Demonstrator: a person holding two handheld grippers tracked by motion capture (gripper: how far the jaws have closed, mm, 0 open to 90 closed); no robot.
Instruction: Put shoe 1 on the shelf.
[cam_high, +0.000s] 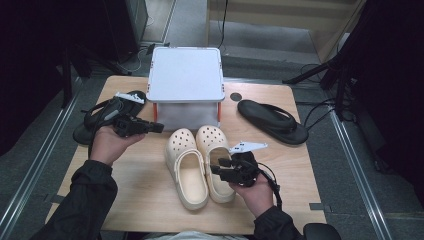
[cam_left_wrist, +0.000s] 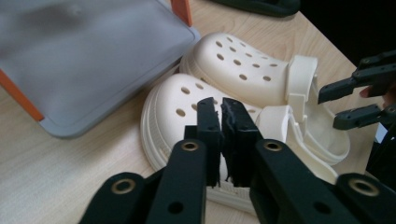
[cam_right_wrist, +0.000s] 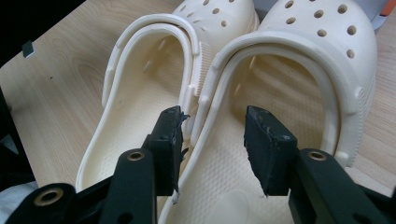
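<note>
Left tongs (cam_left_wrist: 223, 140) are closed on nothing above the left clog (cam_left_wrist: 177, 100); right tongs (cam_right_wrist: 215, 140) (parted) straddle the right clog's (cam_right_wrist: 299, 70) inner wall without pressing.

You're working at a light wooden table (cam_high: 150, 195) with a small round hole (cam_high: 236, 96) near its far edge. It stands on grey floor (cam_high: 30, 165) crossed by metal rails (cam_high: 357, 165) on both sides (cables trail beside the right one). Behind it runs a pale wooden wall panel (cam_high: 280, 15), and black stands (cam_high: 345, 65) rise in the dark corners. Light falls mostly on the tabletop.
</note>
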